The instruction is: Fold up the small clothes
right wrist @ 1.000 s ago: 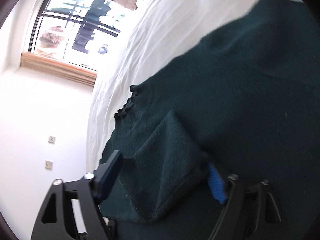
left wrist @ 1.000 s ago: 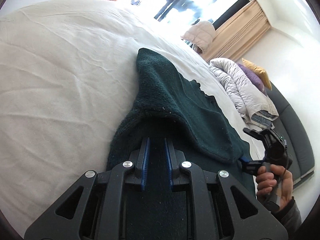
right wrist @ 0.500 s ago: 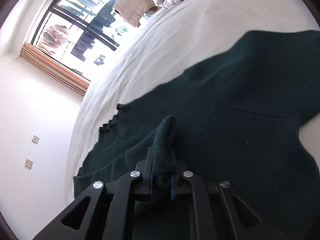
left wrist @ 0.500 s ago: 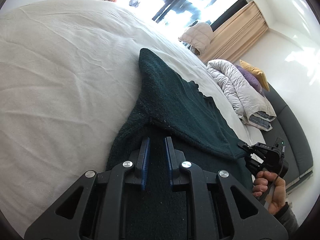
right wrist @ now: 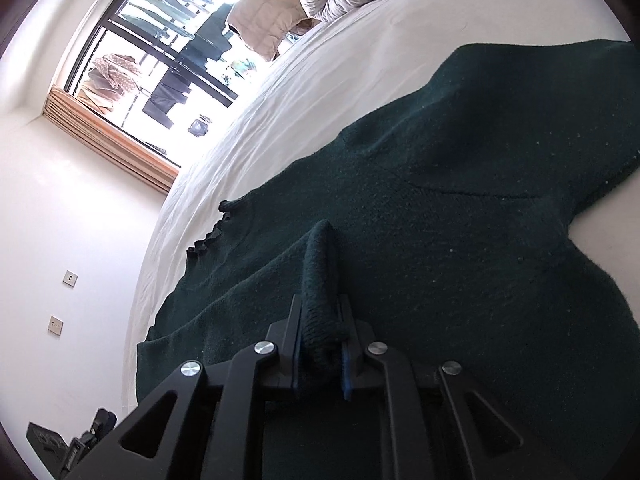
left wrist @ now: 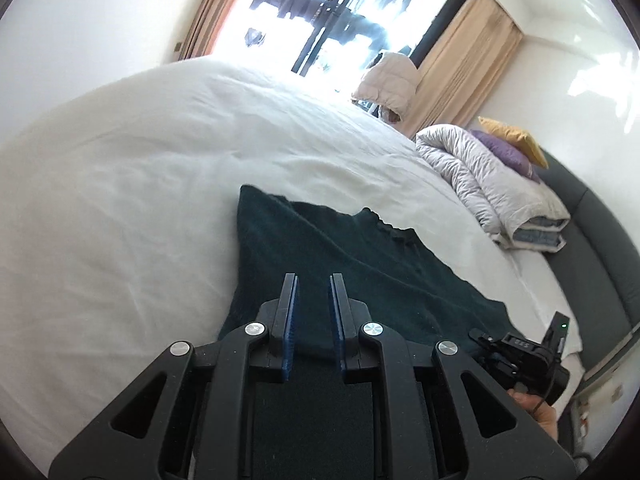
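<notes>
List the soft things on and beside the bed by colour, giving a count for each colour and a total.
Dark green sweater: 1
White bedsheet: 1
White-grey duvet: 1
Purple pillow: 1
Yellow pillow: 1
Beige padded jacket: 1
Total: 6

A: Ahead of the fingers?
B: White bed (left wrist: 140,184), window (left wrist: 340,12) beyond.
A: Right of them?
B: Rolled duvet (left wrist: 488,176), purple pillow (left wrist: 502,148), yellow pillow (left wrist: 510,136), dark headboard (left wrist: 596,240).
</notes>
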A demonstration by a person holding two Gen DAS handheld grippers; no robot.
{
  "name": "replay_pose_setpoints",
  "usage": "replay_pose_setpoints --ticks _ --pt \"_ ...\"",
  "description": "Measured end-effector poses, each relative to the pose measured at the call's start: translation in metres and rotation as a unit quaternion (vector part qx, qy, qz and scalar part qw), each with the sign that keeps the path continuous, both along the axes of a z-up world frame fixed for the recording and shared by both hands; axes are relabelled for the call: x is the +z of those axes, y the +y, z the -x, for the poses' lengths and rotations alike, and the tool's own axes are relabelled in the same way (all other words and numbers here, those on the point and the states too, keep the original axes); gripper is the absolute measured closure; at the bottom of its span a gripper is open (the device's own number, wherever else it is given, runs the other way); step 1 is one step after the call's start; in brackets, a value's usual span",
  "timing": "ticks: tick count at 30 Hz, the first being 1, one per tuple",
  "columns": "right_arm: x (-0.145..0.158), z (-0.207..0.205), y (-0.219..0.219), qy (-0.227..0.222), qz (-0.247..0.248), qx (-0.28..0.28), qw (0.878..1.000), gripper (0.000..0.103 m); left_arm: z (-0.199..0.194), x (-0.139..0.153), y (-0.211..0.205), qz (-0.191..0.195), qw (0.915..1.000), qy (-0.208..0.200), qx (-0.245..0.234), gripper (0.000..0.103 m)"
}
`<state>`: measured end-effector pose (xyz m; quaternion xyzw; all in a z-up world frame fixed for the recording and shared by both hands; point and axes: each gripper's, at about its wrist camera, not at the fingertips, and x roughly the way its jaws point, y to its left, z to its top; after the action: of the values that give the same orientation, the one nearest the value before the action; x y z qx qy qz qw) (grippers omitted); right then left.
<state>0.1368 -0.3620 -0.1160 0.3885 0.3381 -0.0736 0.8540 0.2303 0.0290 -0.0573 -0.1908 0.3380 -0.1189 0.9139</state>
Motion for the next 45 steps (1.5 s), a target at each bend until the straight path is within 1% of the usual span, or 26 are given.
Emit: replay_pose_setpoints --ticks 1,3,6,8,9,10,11,12,13,14,17,20,21,23,24,25,27,30,31,32,34,36,38,40,42,45 --pt "0.001 0.001 0.002 0.001 0.006 0.002 1.0 0.089 -0.014 0.0 -0.008 -0.017 0.9998 0.01 -0.005 0.088" --pt "0.001 0.004 0.003 0.0 0.011 0.003 1.0 0.089 -0.04 -0.006 -0.019 -0.031 0.9987 0.035 -0.019 0.088" --pt "0.0 0.007 -0.001 0.004 -0.001 0.009 1.0 0.087 -0.069 -0.044 -0.038 -0.094 0.9912 0.088 -0.029 0.088" --pt "0.006 0.013 -0.003 0.019 0.007 0.002 1.0 0.081 -0.065 -0.059 -0.037 -0.084 0.9939 0.064 -0.03 0.089" --pt "0.014 0.017 -0.002 0.033 0.027 -0.011 0.999 0.075 -0.062 -0.06 -0.033 -0.068 0.9957 0.055 -0.03 0.089" --pt "0.026 0.024 0.0 0.03 0.05 -0.027 0.998 0.068 -0.061 -0.062 -0.03 -0.057 0.9964 0.053 -0.031 0.089" --pt "0.038 0.031 0.002 0.01 0.063 -0.04 0.997 0.054 -0.061 -0.063 -0.026 -0.045 0.9971 0.053 -0.033 0.089" --pt "0.051 0.035 0.005 -0.018 0.068 -0.045 0.997 0.045 -0.062 -0.065 -0.024 -0.037 0.9974 0.052 -0.033 0.089" --pt "0.066 0.034 0.013 -0.052 0.071 -0.033 0.996 0.042 -0.063 -0.067 -0.022 -0.032 0.9976 0.051 -0.034 0.089" --pt "0.076 0.029 0.021 -0.07 0.074 -0.009 0.995 0.041 -0.062 -0.067 -0.022 -0.032 0.9977 0.049 -0.034 0.089" --pt "0.081 -0.002 0.048 -0.09 0.058 0.083 0.991 0.041 -0.062 -0.069 -0.026 -0.047 0.9974 0.043 -0.032 0.089" --pt "0.054 -0.031 0.062 -0.069 0.017 0.139 0.988 0.041 -0.058 -0.071 -0.03 -0.059 0.997 0.039 -0.03 0.089" --pt "0.036 -0.04 0.06 -0.047 0.0 0.144 0.989 0.041 -0.058 -0.07 -0.03 -0.06 0.997 0.038 -0.029 0.089" --pt "0.009 -0.046 0.05 -0.005 -0.005 0.13 0.991 0.043 -0.058 -0.07 -0.03 -0.059 0.9971 0.038 -0.03 0.089" --pt "0.003 -0.042 0.044 -0.028 -0.003 0.136 0.99 0.052 -0.058 -0.07 -0.03 -0.059 0.9971 0.038 -0.03 0.089" --pt "0.002 -0.038 0.038 -0.044 0.003 0.14 0.989 0.055 -0.058 -0.071 -0.031 -0.059 0.9971 0.037 -0.03 0.088" --pt "0.002 -0.033 0.023 -0.046 0.001 0.14 0.989 0.062 -0.057 -0.071 -0.03 -0.06 0.9971 0.036 -0.029 0.088" --pt "0.008 -0.023 -0.016 -0.041 0.014 0.101 0.994 0.062 -0.057 -0.07 -0.03 -0.06 0.9972 0.034 -0.029 0.088" --pt "0.009 -0.014 -0.034 -0.037 0.012 0.072 0.997 0.062 -0.057 -0.07 -0.031 -0.06 0.9972 0.034 -0.029 0.088" --pt "0.012 -0.003 -0.052 -0.014 0.023 0.028 0.999 0.056 -0.057 -0.07 -0.031 -0.06 0.9972 0.034 -0.029 0.088" --pt "0.023 0.025 -0.081 -0.029 0.019 -0.026 0.999 0.053 -0.057 -0.07 -0.031 -0.06 0.9972 0.034 -0.029 0.088" --pt "0.04 0.061 -0.106 -0.056 0.03 -0.077 0.995 0.031 -0.057 -0.07 -0.031 -0.061 0.9972 0.034 -0.029 0.088" --pt "0.052 0.097 -0.133 -0.077 0.037 -0.119 0.989 0.024 -0.057 -0.07 -0.031 -0.061 0.9971 0.034 -0.028 0.088" --pt "0.055 0.132 -0.165 -0.081 0.027 -0.162 0.983 0.023 -0.058 -0.071 -0.031 -0.061 0.9972 0.034 -0.028 0.088" --pt "0.047 0.17 -0.203 -0.093 -0.017 -0.214 0.972 0.023 -0.058 -0.071 -0.031 -0.061 0.9972 0.034 -0.028 0.088" --pt "0.023 0.227 -0.256 -0.116 -0.103 -0.292 0.944 0.023 -0.058 -0.07 -0.031 -0.062 0.9971 0.034 -0.028 0.088"
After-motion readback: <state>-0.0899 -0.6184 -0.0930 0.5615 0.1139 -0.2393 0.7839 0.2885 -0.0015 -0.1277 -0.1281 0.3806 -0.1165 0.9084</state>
